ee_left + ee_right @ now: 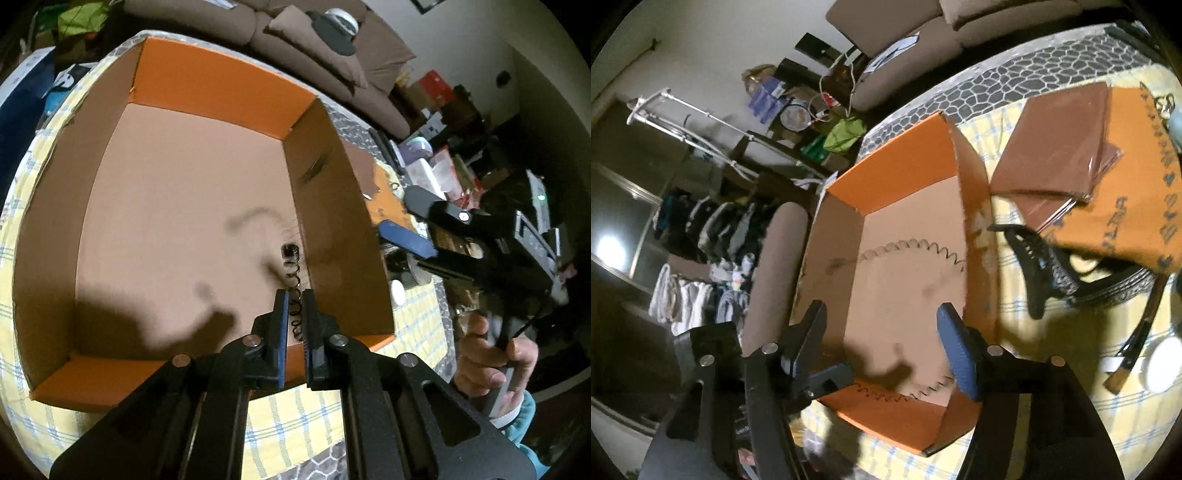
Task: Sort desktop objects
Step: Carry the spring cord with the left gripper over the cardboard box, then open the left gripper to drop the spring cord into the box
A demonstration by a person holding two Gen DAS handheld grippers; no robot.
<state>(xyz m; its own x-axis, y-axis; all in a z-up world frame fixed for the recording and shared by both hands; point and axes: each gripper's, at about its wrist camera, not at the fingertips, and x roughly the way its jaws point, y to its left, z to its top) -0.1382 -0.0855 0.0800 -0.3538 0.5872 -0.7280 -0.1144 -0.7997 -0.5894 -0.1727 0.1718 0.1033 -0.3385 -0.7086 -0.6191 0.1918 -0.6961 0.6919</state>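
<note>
Left gripper: black linkage arms, blue-padded fingers nearly together, pinching a thin black coiled cord between the pads. It is held over the near right part of the cardboard box, pointing down into it. The cord's coils run out past the fingertips to a small dark end piece just beside the box's right inner wall; part of it is motion-blurred.

Right gripper: fingers spread wide, nothing between them, held above the near rim of the same box. Blue ribbed pad visible on the right finger. In the right wrist view the cord arcs across the box floor as a thin zigzag line.

Box: open top, plain brown corrugated floor and long walls, orange end flaps, rectangular. It sits on a yellow plaid cloth.

Right of the box, on the cloth: black ribbed hair claw, flat brown packet in glossy wrap lying on an orange printed cloth.

Beyond: brown sofa.
</note>
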